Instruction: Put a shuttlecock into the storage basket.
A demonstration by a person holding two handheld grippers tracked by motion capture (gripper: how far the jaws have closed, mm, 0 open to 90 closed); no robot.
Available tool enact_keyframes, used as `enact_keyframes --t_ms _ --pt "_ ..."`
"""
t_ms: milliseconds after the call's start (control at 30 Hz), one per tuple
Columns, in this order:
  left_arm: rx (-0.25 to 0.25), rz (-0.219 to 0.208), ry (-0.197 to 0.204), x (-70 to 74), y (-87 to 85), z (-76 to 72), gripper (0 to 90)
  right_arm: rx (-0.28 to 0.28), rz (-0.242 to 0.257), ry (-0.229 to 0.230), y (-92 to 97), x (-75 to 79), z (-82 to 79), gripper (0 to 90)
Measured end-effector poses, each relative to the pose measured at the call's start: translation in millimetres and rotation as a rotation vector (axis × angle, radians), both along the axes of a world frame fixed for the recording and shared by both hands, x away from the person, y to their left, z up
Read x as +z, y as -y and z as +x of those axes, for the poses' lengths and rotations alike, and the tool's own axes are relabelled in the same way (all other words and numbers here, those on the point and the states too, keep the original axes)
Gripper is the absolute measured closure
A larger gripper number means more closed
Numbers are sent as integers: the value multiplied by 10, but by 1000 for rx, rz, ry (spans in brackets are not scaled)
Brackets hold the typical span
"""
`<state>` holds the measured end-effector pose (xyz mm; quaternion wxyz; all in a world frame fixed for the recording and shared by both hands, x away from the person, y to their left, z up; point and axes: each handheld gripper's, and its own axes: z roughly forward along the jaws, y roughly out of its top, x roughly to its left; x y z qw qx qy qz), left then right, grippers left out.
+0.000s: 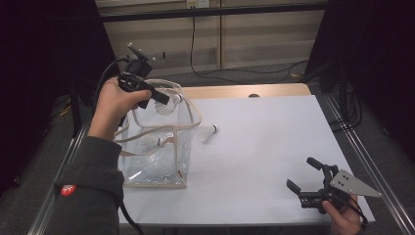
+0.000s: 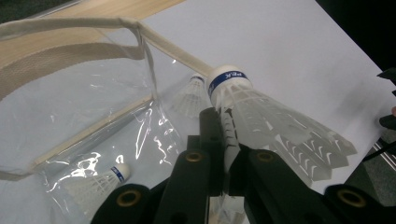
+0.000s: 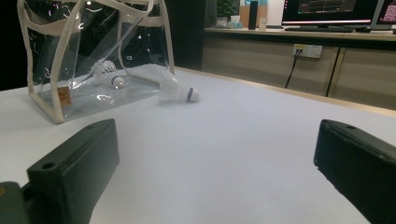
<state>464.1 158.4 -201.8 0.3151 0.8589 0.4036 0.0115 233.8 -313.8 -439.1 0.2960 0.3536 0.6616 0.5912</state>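
White table [image 1: 254,142], high view: left gripper [image 1: 164,99] over the clear bag [image 1: 156,161] at the left edge, jaws clamped on a shuttlecock [image 1: 169,104]. Right gripper [image 1: 306,174] near the front right corner, jaws wide, empty. Left gripper view: jaws pinch the shuttlecock [image 2: 261,121] by its skirt above the bag [image 2: 70,112]. Right gripper view: second shuttlecock [image 3: 177,91] lies just beside the bag [image 3: 93,51].

High view steeply above the table [image 1: 254,147]; both tool views close, sharing the clear bag [image 1: 156,147].
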Motion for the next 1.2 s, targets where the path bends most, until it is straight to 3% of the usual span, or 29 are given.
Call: enact_keyframes --t_ms 467,1200 --pt "34 14 3 -78 -79 43 895 -2 1 4 -4 5 -4 0" --pt "57 1 8 -180 -74 113 894 0 -1 5 -2 4 -5 0"
